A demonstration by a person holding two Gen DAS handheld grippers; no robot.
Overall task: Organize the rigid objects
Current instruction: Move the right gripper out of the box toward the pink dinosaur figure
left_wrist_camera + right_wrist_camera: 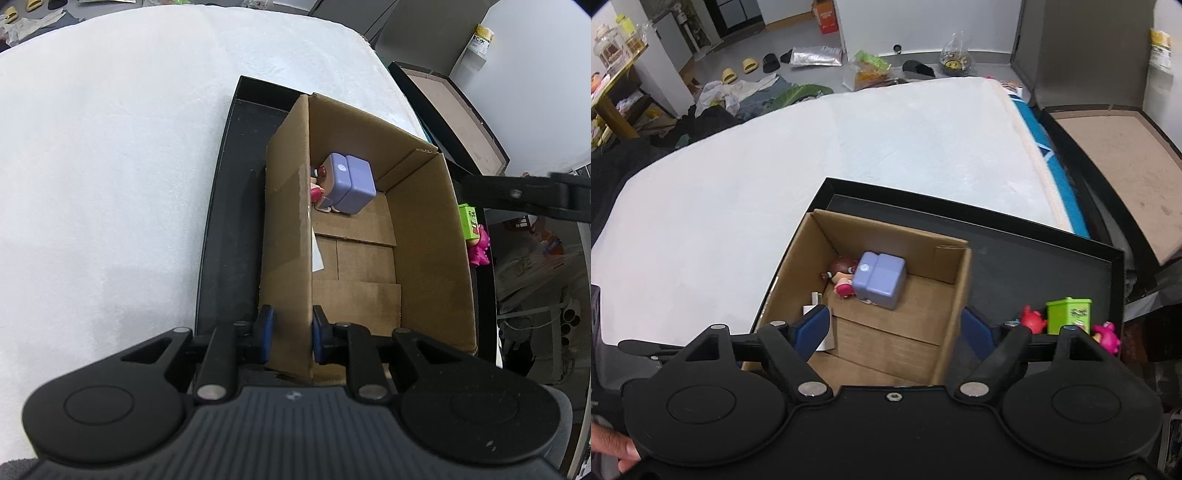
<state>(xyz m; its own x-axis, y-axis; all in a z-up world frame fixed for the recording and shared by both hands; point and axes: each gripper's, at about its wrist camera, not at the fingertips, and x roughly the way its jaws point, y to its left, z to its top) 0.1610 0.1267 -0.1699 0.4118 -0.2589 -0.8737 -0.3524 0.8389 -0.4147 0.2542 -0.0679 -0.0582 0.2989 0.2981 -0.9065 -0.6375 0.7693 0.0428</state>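
Toys are split between two places: a purple block (881, 278) and a small doll (843, 277) lie in the far left corner of the cardboard box (424, 236), while a red figure (1033, 319), a green toy bin (1067, 315) and a pink figure (1108, 336) stand outside it on the black tray (1034, 266), just beside the box's right wall.

Left gripper (291, 334) – fingers pinch the box's left wall near its front corner, one pad outside, one inside; the wall runs straight away from the camera.

Right gripper (897, 328) – fingers spread wide, nothing between them but air; it hovers above the box's front right part, right finger outside the right wall.

Judgement: the three loose toys lie to the right of the right gripper and close by, so that hand is the nearer one; the left looks set to steady the box.
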